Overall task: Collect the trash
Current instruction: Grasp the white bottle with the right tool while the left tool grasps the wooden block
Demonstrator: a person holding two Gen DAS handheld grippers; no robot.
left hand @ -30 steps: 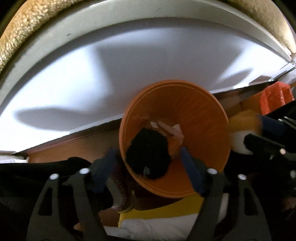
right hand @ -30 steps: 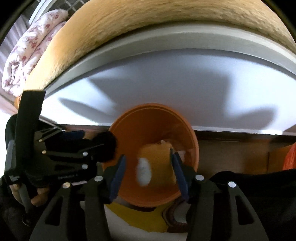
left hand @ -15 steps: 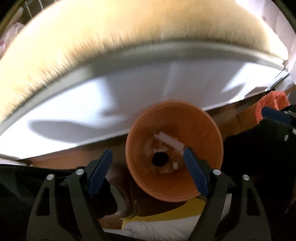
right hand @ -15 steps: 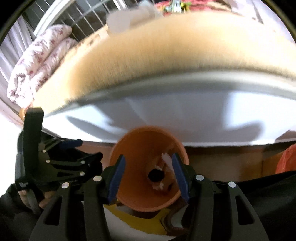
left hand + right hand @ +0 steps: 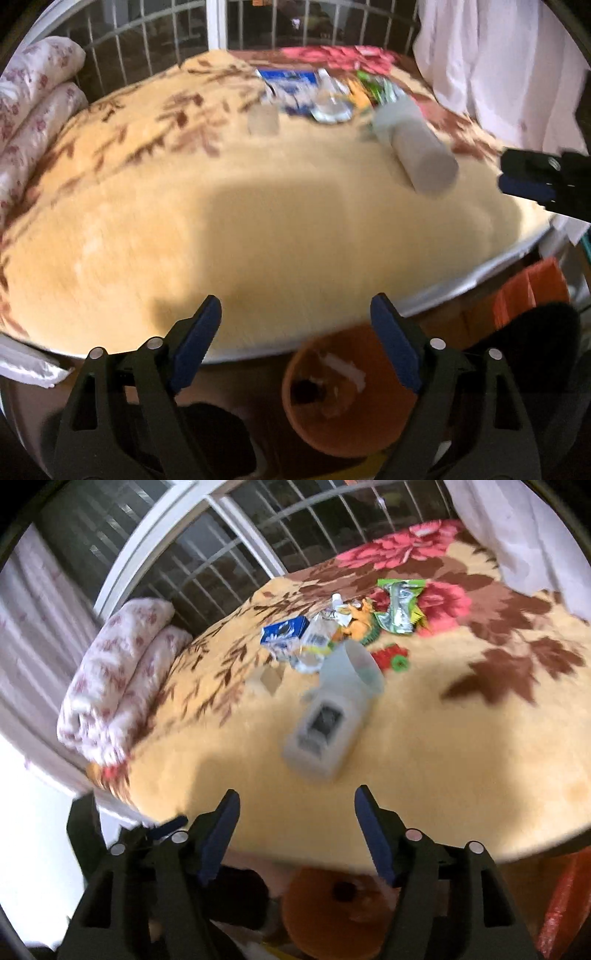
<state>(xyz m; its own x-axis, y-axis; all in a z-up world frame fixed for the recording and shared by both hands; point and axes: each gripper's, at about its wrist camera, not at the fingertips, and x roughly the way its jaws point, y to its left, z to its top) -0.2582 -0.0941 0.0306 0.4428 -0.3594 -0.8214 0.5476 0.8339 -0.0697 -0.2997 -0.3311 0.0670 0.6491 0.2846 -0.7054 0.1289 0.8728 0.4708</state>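
Observation:
An orange bin [image 5: 347, 398] stands on the floor below the bed's near edge, with a black lump and white scraps inside; it also shows in the right wrist view [image 5: 332, 912]. My left gripper [image 5: 295, 343] is open and empty above the bed edge. My right gripper [image 5: 297, 830] is open and empty too. On the yellow flowered blanket [image 5: 443, 738] lie a grey device with a funnel [image 5: 328, 716], a blue carton [image 5: 282, 629], clear plastic wrap [image 5: 314, 648], a green wrapper [image 5: 400, 605], an orange toy [image 5: 360, 622] and a red-green item [image 5: 391, 657].
A rolled flowered quilt [image 5: 118, 679] lies at the bed's left end against a barred window [image 5: 229, 554]. White cloth [image 5: 498, 62] hangs at the right. A red bag [image 5: 532, 288] sits on the floor right of the bin.
Both grippers let go of their pieces into the orange bin, opened, and rose from the bin to face the top of the bed.

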